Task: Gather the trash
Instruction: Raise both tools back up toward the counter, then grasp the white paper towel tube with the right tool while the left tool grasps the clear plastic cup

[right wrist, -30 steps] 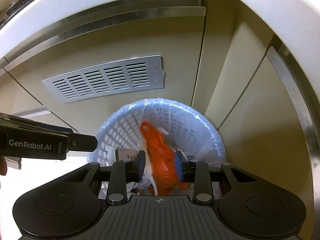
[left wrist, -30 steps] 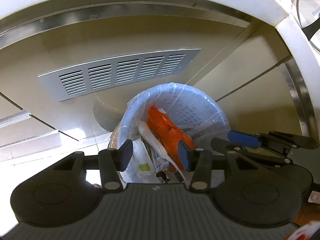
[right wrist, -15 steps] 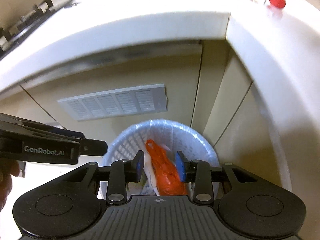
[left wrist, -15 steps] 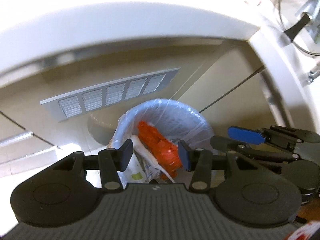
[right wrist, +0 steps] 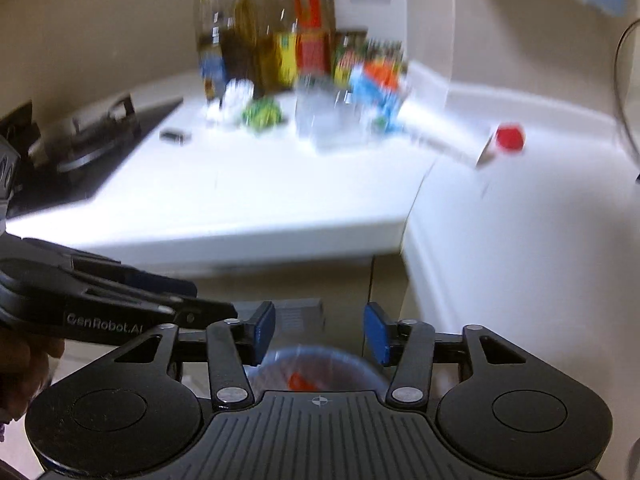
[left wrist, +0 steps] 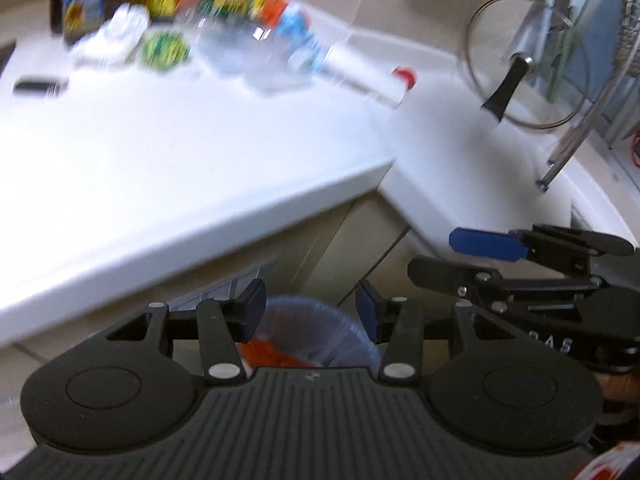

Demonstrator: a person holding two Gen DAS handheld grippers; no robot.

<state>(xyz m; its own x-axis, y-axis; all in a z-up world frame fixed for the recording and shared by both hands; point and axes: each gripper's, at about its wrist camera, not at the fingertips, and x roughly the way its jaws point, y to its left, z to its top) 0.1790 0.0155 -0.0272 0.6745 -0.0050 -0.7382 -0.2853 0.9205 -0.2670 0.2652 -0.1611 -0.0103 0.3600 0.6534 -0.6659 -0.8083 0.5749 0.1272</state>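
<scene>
Both views were pretty blurry. Far left on the white counter (right wrist: pixel 248 196) sat a black stove (right wrist: pixel 84 160), then a clutter of bottles (right wrist: pixel 224 48) and crumpled plastic trash (right wrist: pixel 332 120), with a red cap (right wrist: pixel 510 138) off to the right. The left gripper (left wrist: pixel 310 316) was partly open with nothing between its 2 fingers. The right gripper (right wrist: pixel 320 332) had its jaws just opening, also empty. Below both, the lined trash bin (left wrist: pixel 320 320) sat on the floor under the counter edge, an orange bag (left wrist: pixel 272 354) inside.
</scene>
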